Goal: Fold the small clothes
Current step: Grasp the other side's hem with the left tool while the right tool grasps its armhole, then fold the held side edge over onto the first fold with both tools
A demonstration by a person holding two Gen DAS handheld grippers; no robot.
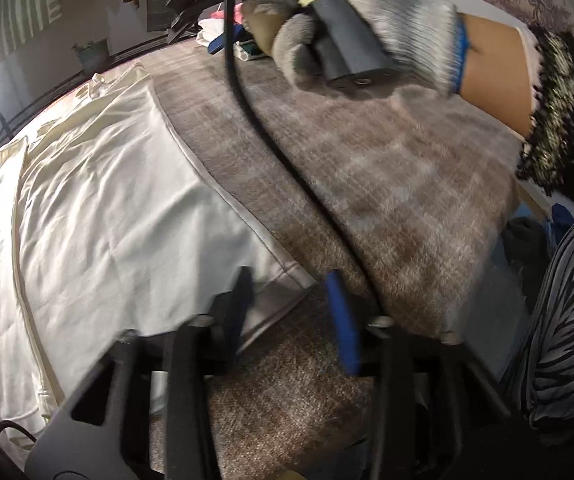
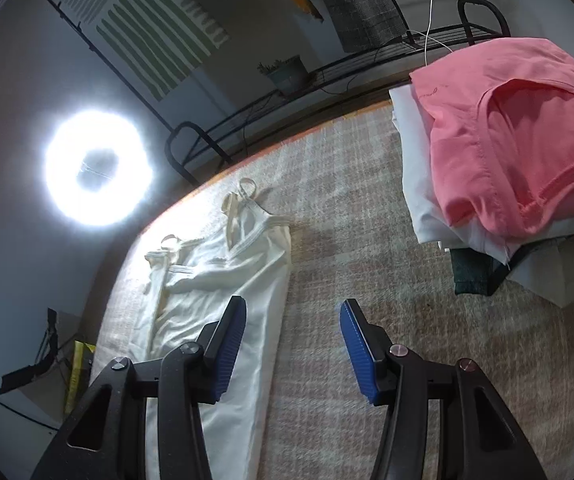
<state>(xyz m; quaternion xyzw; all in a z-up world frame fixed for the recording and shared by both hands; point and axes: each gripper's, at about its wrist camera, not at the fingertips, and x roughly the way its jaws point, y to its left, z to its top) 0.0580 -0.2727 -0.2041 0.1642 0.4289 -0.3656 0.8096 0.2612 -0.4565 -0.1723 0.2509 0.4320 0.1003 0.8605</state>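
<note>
A: Judging from how things lie, what is most likely to go wrong?

B: A snag is feared first. A black cable is seen trailing across the worktop just beside the cream garment, close to the left tool. If the hem is lifted near it, the cable could be dragged into the fold.

A: And the tools themselves?

B: Both are spread, with nothing pinched. The left tool is held at the garment's near corner, one blue pad over the hem; whether cloth is touched cannot be told through the blur. The right tool is held over the garment's long edge, one finger above cloth and one above bare covering. Should only the top layer be taken, the piece could be skewed.

A: Where is the garment placed?

B: It is laid flat, lengthwise along the worktop's left edge, straps toward the far edge.

A: How is the material judged?

B: Thin, smooth, softly creased woven cloth is suggested, with piped seams and looped straps; slipping is likely. The worktop covering looks coarse, checked and fuzzy, so dragging may be resisted. A stack topped by a pink garment is kept at the far right corner and could be toppled by a wide sweep.
</note>
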